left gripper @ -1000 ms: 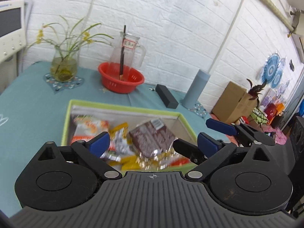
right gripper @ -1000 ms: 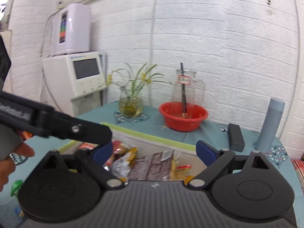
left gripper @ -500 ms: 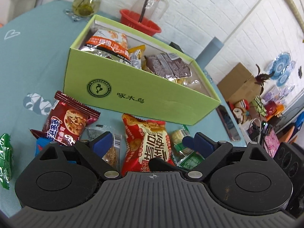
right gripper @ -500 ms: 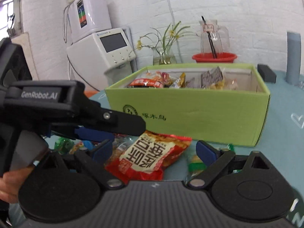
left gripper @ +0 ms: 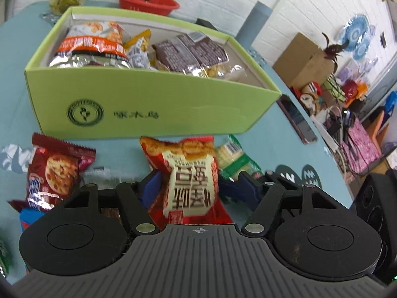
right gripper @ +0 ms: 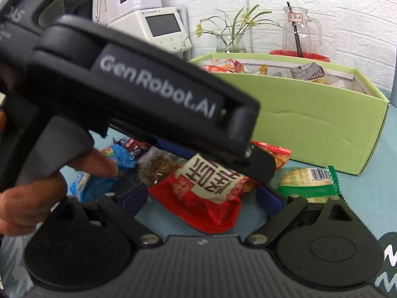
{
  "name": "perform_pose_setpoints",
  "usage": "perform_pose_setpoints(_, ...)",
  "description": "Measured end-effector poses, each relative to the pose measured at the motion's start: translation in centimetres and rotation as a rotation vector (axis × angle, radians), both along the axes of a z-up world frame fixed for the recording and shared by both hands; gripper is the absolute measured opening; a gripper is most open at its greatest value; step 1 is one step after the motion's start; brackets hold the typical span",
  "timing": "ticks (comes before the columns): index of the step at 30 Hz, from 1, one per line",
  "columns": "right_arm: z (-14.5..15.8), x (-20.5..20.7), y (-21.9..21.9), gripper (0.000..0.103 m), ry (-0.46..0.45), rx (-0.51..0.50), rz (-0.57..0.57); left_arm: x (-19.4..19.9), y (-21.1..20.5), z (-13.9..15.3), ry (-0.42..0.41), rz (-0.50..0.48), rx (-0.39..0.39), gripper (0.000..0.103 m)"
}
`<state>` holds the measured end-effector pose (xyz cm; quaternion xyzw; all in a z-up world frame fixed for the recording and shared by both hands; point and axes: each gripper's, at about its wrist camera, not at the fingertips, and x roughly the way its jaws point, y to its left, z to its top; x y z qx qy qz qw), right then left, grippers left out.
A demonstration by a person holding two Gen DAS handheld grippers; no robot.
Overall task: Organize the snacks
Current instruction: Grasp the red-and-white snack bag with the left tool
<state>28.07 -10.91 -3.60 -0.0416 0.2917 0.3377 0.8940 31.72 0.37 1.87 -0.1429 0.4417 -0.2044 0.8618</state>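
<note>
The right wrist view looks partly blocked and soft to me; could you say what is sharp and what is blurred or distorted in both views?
Right wrist view: the left gripper looms close and blurred across the upper left, while the red snack packet stays readable. Left wrist view: fisheye bends the green box; its printing smears slightly, and the cookie packet shows foil glare.

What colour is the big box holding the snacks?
Lime green box with a dark green logo, clearest in the left wrist view.

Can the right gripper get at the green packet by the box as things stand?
Probably yes. The green packet lies bare on the cloth just ahead of the right gripper, whose jaws stand wide with nothing in them. The left gripper, jaws just closing around the red bag, crowds that side.
</note>
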Motion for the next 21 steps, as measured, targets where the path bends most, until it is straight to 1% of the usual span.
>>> perform_pose_setpoints(2, 0.2, -0.5, 0.4, 0.094, -0.009, -0.022, 0.031, -0.9, 0.5, -0.2, 0.015, -0.001, -0.029, 0.052)
perform_pose_setpoints(3, 0.4, -0.8, 0.5, 0.094, -0.009, -0.023, 0.040, -1.6, 0.6, -0.3, 0.016, 0.005, -0.030, 0.052)
perform_pose_setpoints(6, 0.8, -1.7, 0.9, 0.094, -0.001, -0.017, 0.088, -3.6, 0.9, -0.3, 0.002, 0.023, -0.021, 0.056)
perform_pose_setpoints(8, 0.9, -2.4, 1.3, 0.094, 0.010, -0.021, 0.122, -5.0, 1.2, -0.1, -0.004, 0.046, -0.006, 0.057)
perform_pose_setpoints(11, 0.7, -4.3, 1.4, 0.094, 0.041, -0.004, 0.143, -7.2, 1.5, 0.0, -0.007, 0.050, -0.007, 0.059)
perform_pose_setpoints(14, 0.7, -6.5, 0.8, 0.094, 0.045, 0.010, 0.126, -8.7, 1.7, -0.2, -0.003, 0.039, -0.045, 0.059)
perform_pose_setpoints(17, 0.9, -7.4, -0.2, 0.093, 0.034, 0.033, 0.084, -8.8, 1.8, 0.1, -0.007, 0.040, -0.076, 0.060)
perform_pose_setpoints(19, 0.8, -7.4, -0.8, 0.094, 0.032, 0.041, 0.038, -8.7, 2.0, 0.3, -0.009, 0.050, -0.083, 0.065)
perform_pose_setpoints(20, 0.8, -7.4, -0.8, 0.094, 0.026, 0.034, 0.024, -8.7, 2.1, 0.4, -0.010, 0.056, -0.084, 0.069)
perform_pose_setpoints(21, 0.7, -7.4, -0.8, 0.094, 0.021, 0.026, 0.013, -8.8, 2.2, 0.5, -0.013, 0.063, -0.081, 0.071)
